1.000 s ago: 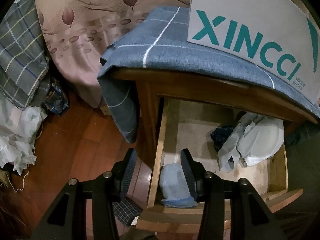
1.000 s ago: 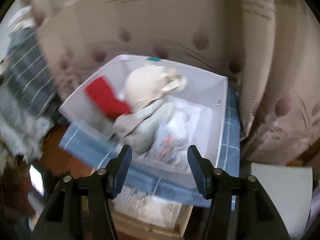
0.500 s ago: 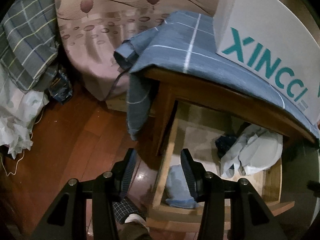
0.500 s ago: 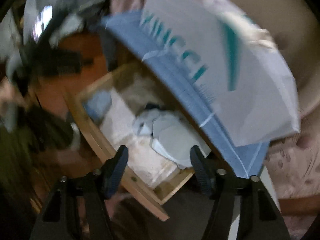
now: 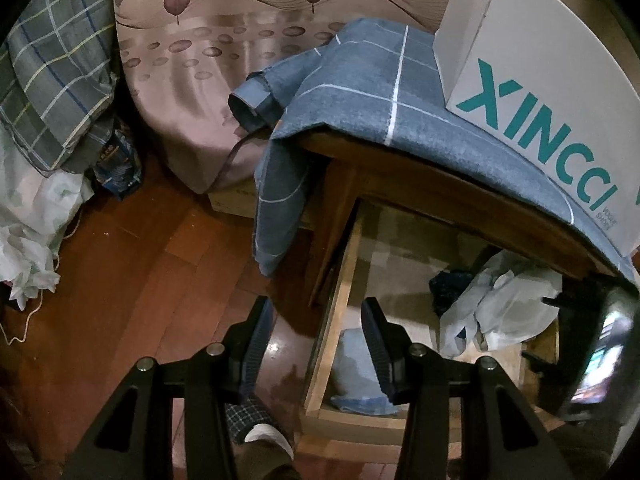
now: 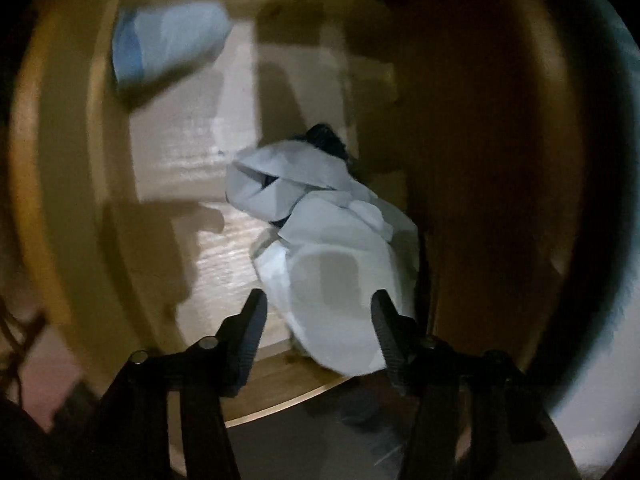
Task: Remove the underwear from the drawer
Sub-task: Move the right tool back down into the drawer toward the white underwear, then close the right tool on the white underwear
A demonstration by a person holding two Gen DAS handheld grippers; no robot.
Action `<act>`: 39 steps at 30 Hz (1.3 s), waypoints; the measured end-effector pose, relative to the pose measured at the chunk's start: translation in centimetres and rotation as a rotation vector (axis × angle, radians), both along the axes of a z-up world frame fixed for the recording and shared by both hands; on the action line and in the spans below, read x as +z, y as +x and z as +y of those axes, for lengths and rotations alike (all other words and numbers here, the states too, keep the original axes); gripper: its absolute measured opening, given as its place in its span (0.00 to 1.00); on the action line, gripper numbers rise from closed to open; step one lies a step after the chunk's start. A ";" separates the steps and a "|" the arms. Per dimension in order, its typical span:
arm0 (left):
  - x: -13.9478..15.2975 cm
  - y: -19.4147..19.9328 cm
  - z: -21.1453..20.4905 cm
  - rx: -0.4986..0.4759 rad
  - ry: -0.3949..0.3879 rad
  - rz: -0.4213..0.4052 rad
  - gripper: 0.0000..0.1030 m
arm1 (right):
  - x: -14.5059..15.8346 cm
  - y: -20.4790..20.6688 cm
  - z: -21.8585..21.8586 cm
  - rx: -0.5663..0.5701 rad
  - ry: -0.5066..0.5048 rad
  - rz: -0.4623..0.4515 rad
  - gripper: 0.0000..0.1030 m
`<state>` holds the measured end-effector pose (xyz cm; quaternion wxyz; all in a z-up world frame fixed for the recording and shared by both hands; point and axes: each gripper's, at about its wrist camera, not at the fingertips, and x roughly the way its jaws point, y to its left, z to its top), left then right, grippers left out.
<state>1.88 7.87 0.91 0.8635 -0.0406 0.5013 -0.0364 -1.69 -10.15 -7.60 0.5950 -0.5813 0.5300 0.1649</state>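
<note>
Right tongs (image 6: pixel 318 322) — parting — over pale underwear (image 6: pixel 332 264)

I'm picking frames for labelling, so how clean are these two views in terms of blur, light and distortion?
Left wrist view: sharp, strong fisheye bending of the shoe box, dim inside the drawer, a glare spot on the floor. Right wrist view: motion-smeared throughout, dark at the rim; the pale garment is readable, and hard finger shadows fall across the drawer bottom.
</note>
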 end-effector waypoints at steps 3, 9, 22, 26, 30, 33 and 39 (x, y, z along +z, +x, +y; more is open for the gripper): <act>-0.1 0.2 0.2 0.002 -0.007 0.007 0.46 | -1.9 -0.3 0.6 0.081 -0.076 0.006 0.64; -0.4 0.4 0.6 0.019 -0.027 0.025 0.46 | -6.0 -1.1 -0.1 0.251 -0.288 0.024 0.76; -0.7 0.6 0.5 0.017 -0.060 0.047 0.46 | -10.2 -0.4 -1.9 0.467 -0.592 0.046 0.94; -0.7 0.6 0.6 0.015 -0.064 0.051 0.46 | -11.3 -0.4 -3.4 0.472 -0.647 0.050 1.00; -0.8 0.7 0.6 0.012 -0.071 0.059 0.46 | -11.3 0.0 -4.1 0.496 -0.655 0.033 0.99; -0.9 0.8 0.4 0.007 -0.066 0.063 0.46 | -12.3 -1.2 -4.3 0.501 -0.657 0.036 0.99; -1.1 0.9 0.4 0.015 -0.070 0.073 0.46 | -13.5 -0.6 -5.8 0.466 -0.678 0.055 0.96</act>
